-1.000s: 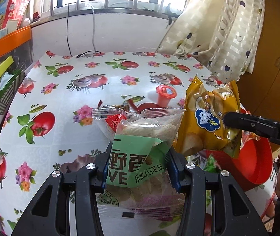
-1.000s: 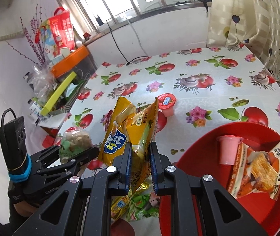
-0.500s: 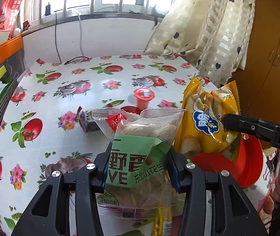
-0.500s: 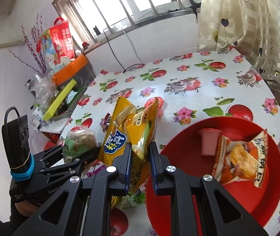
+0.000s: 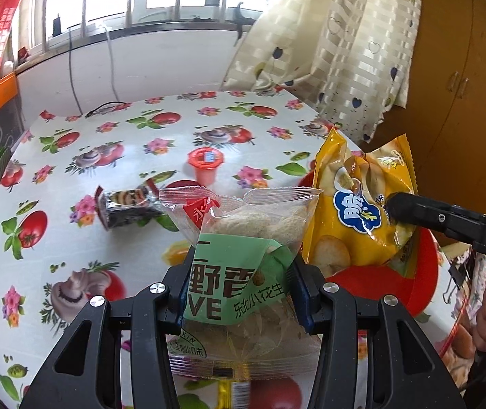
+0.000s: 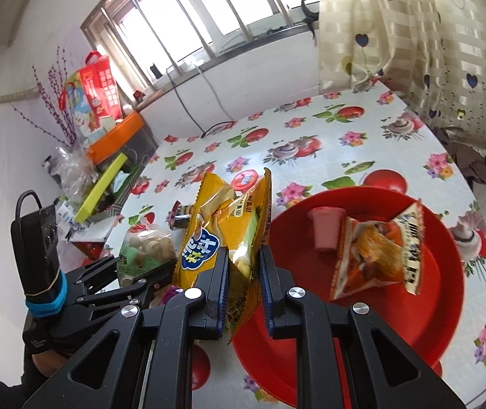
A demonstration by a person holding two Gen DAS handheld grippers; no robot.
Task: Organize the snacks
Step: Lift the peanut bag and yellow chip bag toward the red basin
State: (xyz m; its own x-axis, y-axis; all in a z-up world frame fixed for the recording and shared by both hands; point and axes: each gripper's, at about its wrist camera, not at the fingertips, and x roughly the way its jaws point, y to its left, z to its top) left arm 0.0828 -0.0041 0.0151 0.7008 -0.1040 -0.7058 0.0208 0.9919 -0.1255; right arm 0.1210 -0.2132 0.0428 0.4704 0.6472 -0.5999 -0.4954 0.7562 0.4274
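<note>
While the left gripper [image 5: 239, 283] clamps the peanut bag [image 5: 243, 238], the right gripper [image 6: 243, 269] grasps the yellow chip bag [image 6: 229, 225] at nine o'clock of the red plate [image 6: 440, 323].

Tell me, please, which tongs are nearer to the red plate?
Right. The right tongs, shut on the yellow bag, hang over the red plate at its near-left rim. The left tongs, holding the green bag, are further left, off the plate.

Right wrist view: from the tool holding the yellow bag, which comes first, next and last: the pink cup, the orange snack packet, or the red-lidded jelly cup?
1. Pink cup, in the red plate, just right of the right tool.
2. Orange snack packet, on the plate, farther right; close to call with the cup.
3. Red-lidded jelly cup, on the table beyond the yellow chip bag.
</note>
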